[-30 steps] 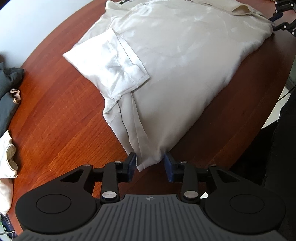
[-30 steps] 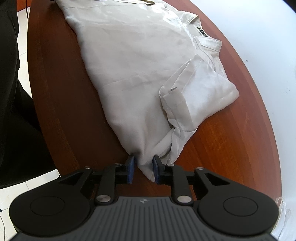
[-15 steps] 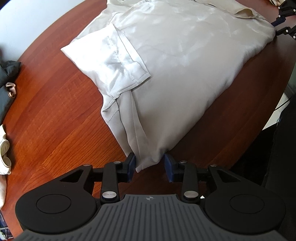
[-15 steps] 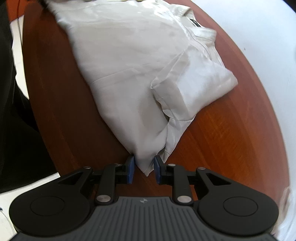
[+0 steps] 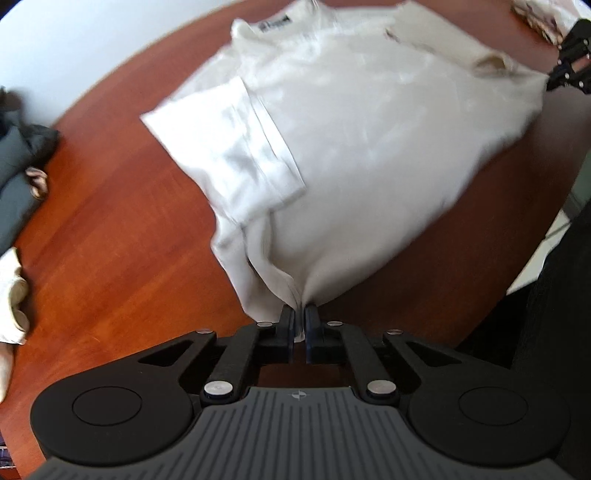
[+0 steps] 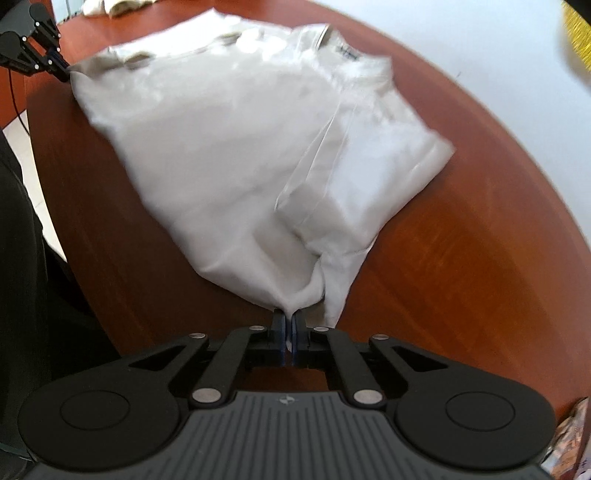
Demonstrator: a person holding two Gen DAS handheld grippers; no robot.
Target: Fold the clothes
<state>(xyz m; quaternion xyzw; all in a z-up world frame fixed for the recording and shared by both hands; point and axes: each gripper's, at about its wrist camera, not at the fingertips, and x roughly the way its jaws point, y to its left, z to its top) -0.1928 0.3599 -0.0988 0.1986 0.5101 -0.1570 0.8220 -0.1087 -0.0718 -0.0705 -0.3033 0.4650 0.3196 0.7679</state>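
Bright daylight washes both views. The pale shirt (image 5: 369,155) is overexposed and smeared by motion blur, its folds soft, while each black tool (image 5: 299,319) stays sharp. The glossy table (image 6: 461,266) shows streaky glare. Fisheye bending curves the edges; corners go dark.

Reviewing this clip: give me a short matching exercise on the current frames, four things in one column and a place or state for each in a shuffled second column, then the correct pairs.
Things:
1. left tongs
2. white shirt
3. dark grey garment
4. neck label

Places or states:
A. bunched at the left edge of the left wrist view, apart from the shirt
B. shut on a bottom corner of the shirt
C. spread over the round wooden table, sleeves folded in
D. at the collar, on the far side of the shirt

Pairs: 1-B, 2-C, 3-A, 4-D

The right tongs pinch the other bottom corner.
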